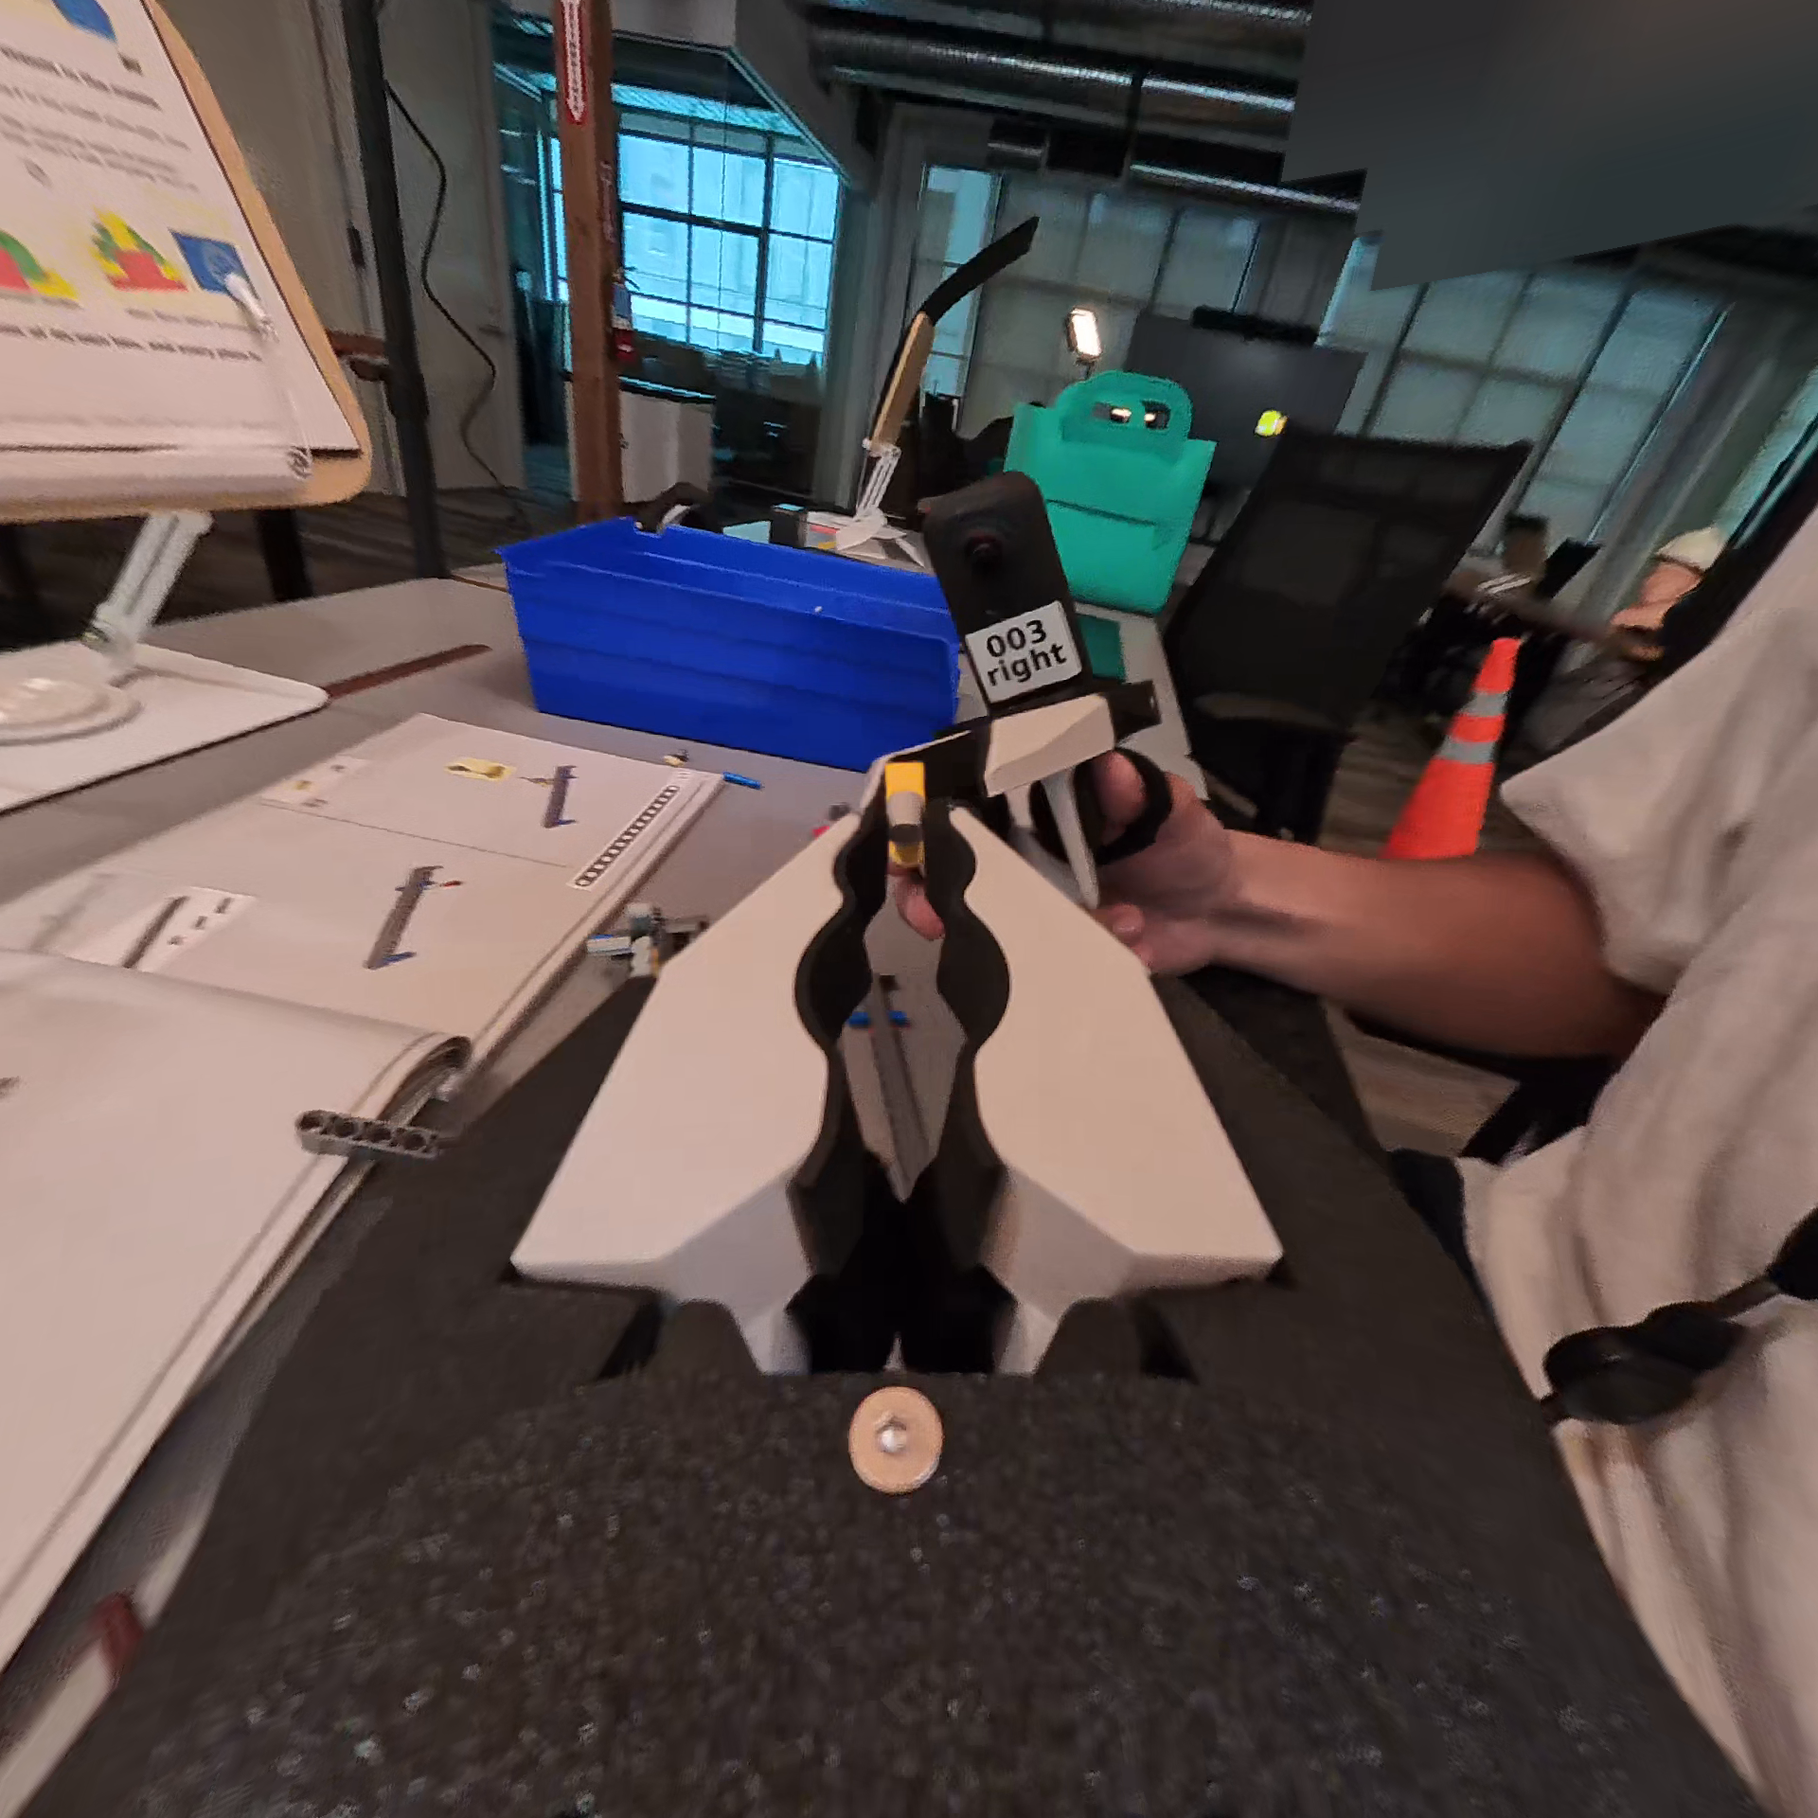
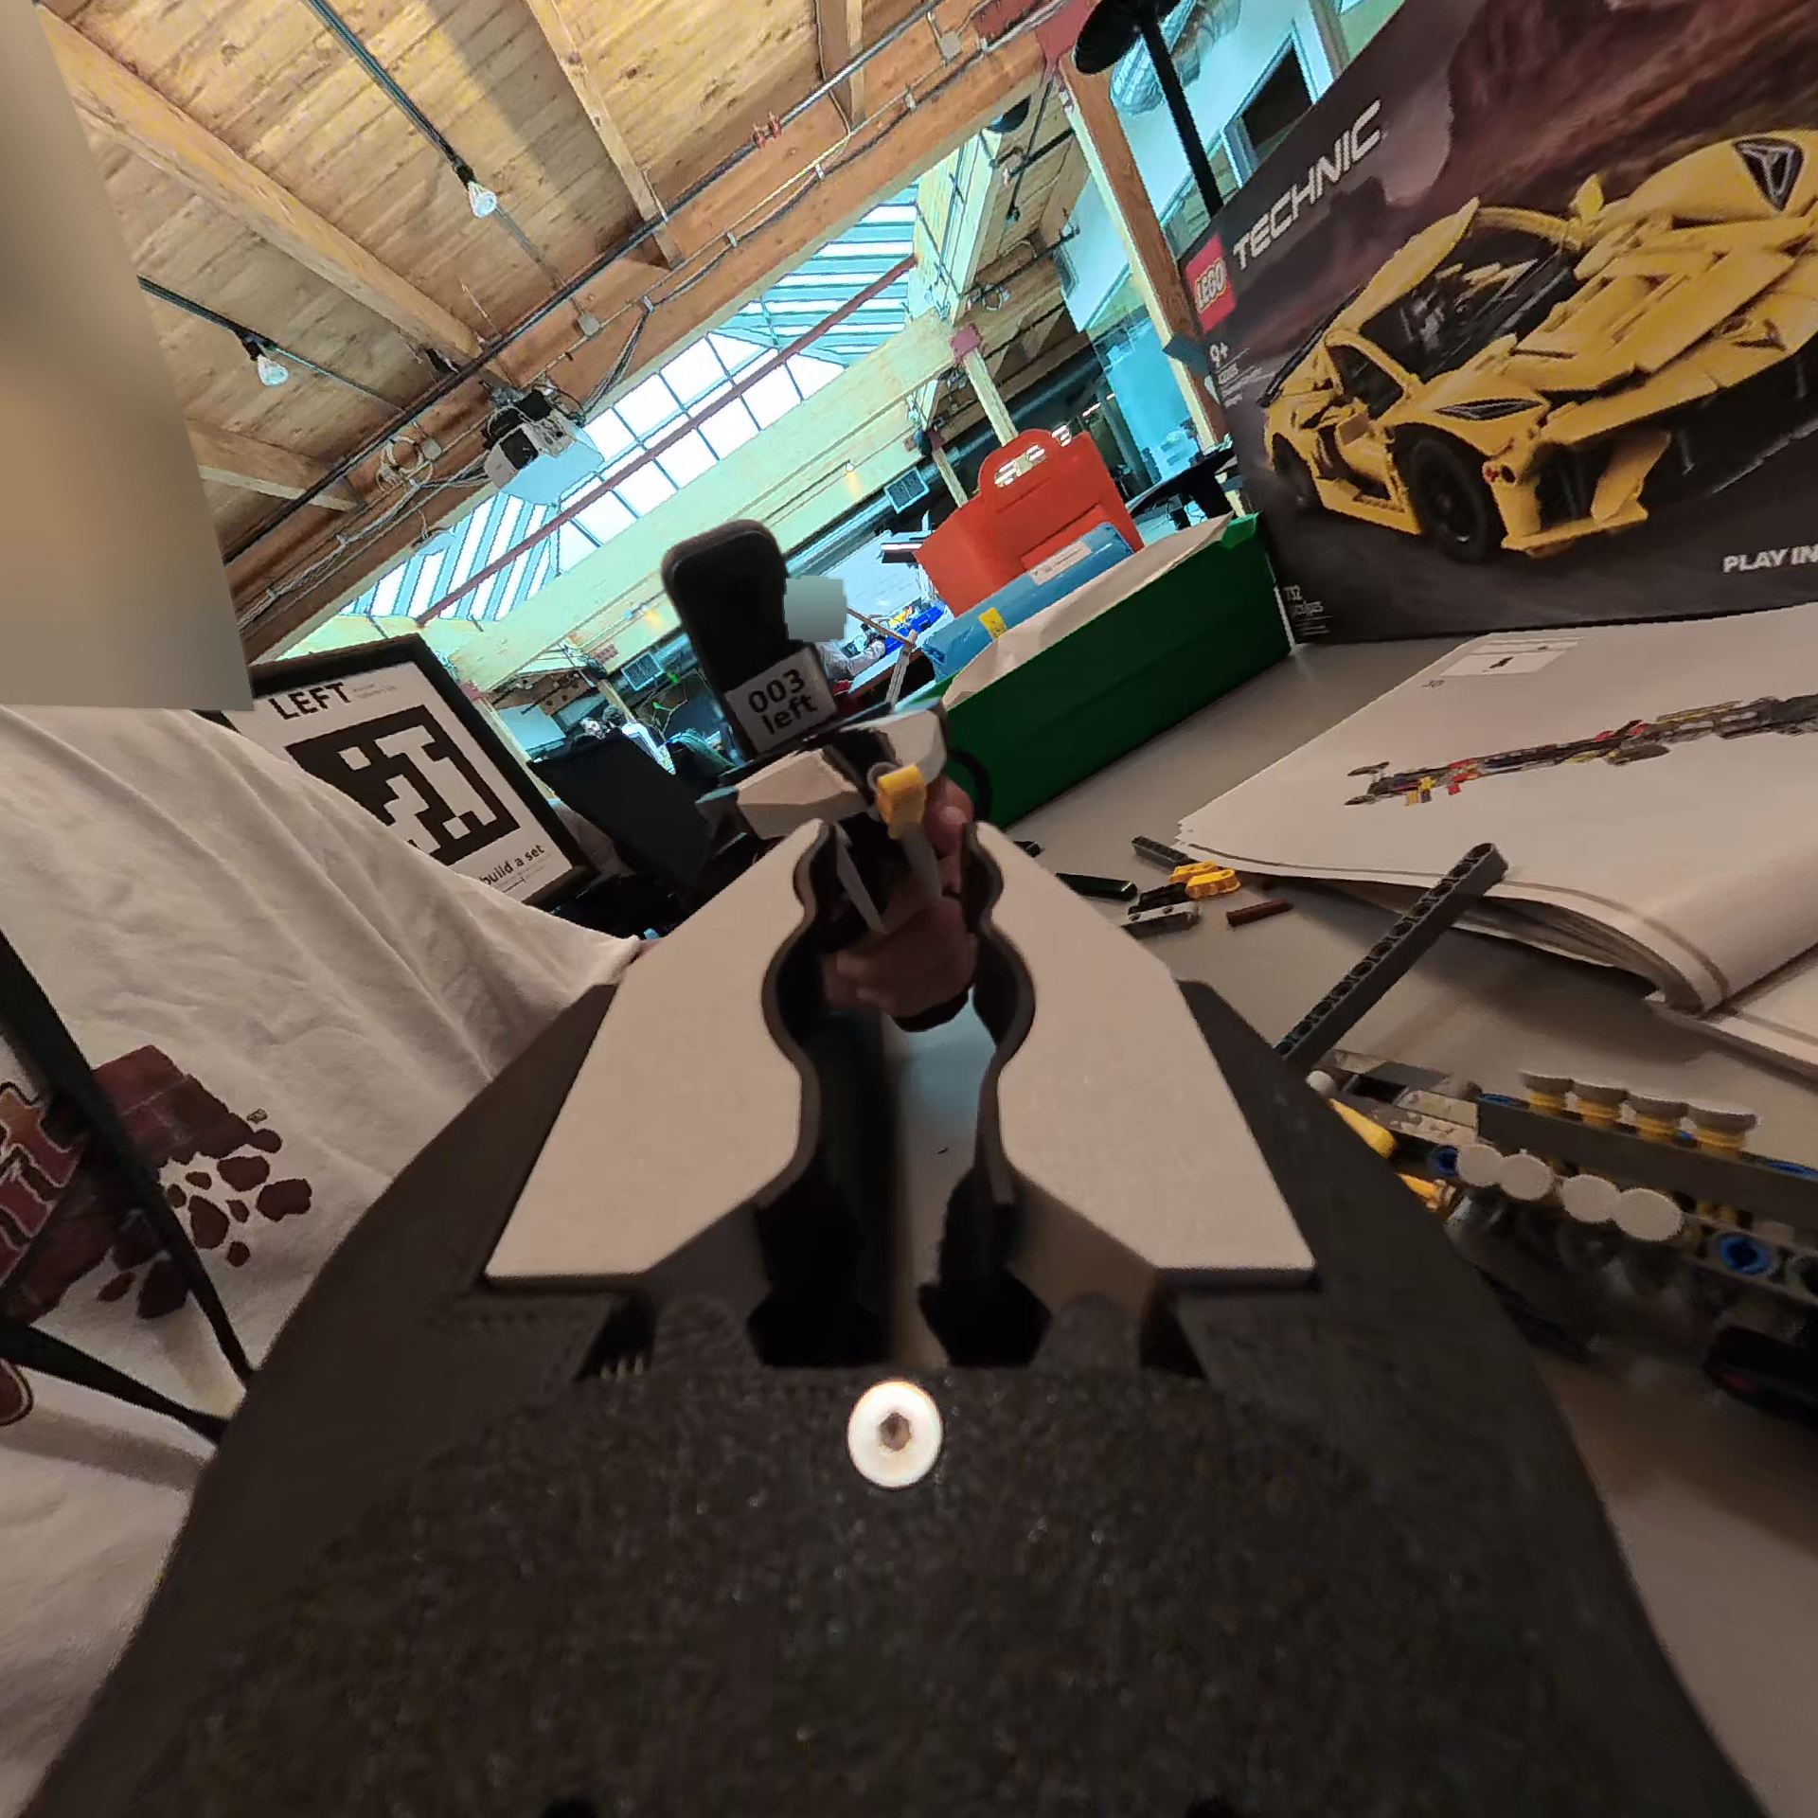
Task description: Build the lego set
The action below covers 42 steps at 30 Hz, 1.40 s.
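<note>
A grey table (image 1: pixel 413 630) stood near, with a black office chair (image 1: pixel 1318 590) beyond it at right. Large gridded windows (image 1: pixel 718 246) glowed far back. Overhead ran a timber ceiling (image 2: pixel 393 197) with a bright skylight (image 2: pixel 689 393).

Blue bin (image 1: pixel 733 639) beyond left fingers, slightly left. Teal bag (image 1: pixel 1112 482) and orange cone (image 1: pixel 1466 767) far off to right. Green tray (image 2: pixel 1112 649) just beyond right fingers, rightward; red bag (image 2: pixel 1033 512) behind it.
</note>
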### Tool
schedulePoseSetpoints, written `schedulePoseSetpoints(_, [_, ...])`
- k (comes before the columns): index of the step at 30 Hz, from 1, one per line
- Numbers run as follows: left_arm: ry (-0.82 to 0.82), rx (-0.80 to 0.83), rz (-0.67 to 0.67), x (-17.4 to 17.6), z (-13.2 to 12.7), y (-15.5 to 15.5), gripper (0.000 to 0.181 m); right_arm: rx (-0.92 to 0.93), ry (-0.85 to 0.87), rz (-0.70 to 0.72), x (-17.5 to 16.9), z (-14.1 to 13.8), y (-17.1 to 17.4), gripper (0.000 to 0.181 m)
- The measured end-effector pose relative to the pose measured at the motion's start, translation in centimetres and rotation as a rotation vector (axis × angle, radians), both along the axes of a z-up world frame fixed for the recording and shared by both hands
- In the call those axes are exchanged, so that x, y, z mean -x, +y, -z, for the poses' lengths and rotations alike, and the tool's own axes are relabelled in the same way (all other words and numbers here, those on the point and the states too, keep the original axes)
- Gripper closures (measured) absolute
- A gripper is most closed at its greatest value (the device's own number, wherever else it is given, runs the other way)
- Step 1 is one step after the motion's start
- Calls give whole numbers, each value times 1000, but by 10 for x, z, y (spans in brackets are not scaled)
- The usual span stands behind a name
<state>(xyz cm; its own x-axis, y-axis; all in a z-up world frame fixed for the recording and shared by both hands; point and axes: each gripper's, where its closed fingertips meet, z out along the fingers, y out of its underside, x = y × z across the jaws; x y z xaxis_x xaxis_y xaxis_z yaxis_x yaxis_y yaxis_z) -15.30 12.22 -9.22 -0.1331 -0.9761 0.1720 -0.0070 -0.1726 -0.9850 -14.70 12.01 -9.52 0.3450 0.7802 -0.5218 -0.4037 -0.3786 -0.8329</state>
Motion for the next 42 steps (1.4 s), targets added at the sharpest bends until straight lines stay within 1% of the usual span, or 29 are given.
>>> schedulePoseSetpoints(4, [-8, 67, 40, -3, 1, -4, 175, -2, -7, -23, 7, 0, -2, 158])
schedulePoseSetpoints(8, [-11, 113, 73, -5, 1, -8, 175, -34, -1, -2, 5, -5, -2, 165])
schedulePoseSetpoints(13, [-11, 151, 98, -6, 1, -10, 175, -31, 5, -5, 4, -5, -2, 168])
schedulePoseSetpoints(15, [-12, 174, 121, -6, 2, -12, 175, -44, -5, 9, 4, -5, -1, 174])
schedulePoseSetpoints(17, [0, 193, 134, -6, 4, -12, 175, -17, -5, 0, 4, -3, -2, 174])
schedulePoseSetpoints(20, [21, 234, 170, -6, 7, -14, 175, 77, 10, -43, 4, 1, -4, 175])
schedulePoseSetpoints(25, [48, 219, 182, -6, 13, -15, 175, 103, -27, -53, 5, 7, -5, 175])
schedulePoseSetpoints(28, [58, 223, 209, -5, 14, -18, 174, 110, -30, -76, 6, 7, -8, 175])
schedulePoseSetpoints(31, [66, 222, 207, -5, 14, -18, 175, 115, -27, -76, 6, 8, -6, 175])
schedulePoseSetpoints(33, [66, 219, 187, -6, 15, -14, 175, 79, -47, -19, 6, 7, -2, 175])
schedulePoseSetpoints(35, [27, 269, 181, -6, 9, -10, 175, 41, -58, 14, 7, 6, -1, 174])
schedulePoseSetpoints(37, [-16, 347, 194, -5, 2, -7, 175, 36, -72, 9, 10, 6, -1, 171])
schedulePoseSetpoints(38, [-23, 373, 201, -6, 2, -7, 175, 26, -60, 12, 10, 3, -1, 175])
schedulePoseSetpoints(42, [-45, 382, 187, -8, 0, -6, 175, 16, -44, 30, 8, 0, 0, 175])
